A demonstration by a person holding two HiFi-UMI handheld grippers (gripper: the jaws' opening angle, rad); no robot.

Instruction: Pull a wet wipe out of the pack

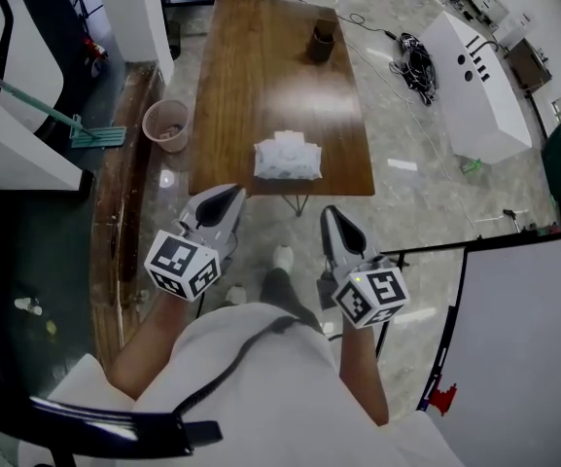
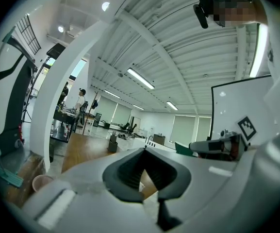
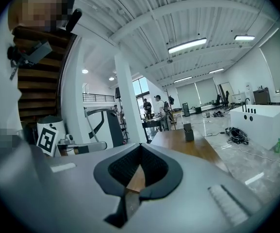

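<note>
Both jaw pairs were seen pressed together on nothing, the left gripper (image 1: 231, 197) and the right gripper (image 1: 332, 217) being held short of the near edge of the table (image 1: 261, 56). The pack of wet wipes (image 1: 287, 157) was found lying flat on the table close to that near edge, well apart from either gripper, so the approach was judged to be the step in hand, with no wipe drawn out. Next, one gripper's jaws would need to be opened and brought down onto the pack's top opening, while the pack was steadied by the other.
</note>
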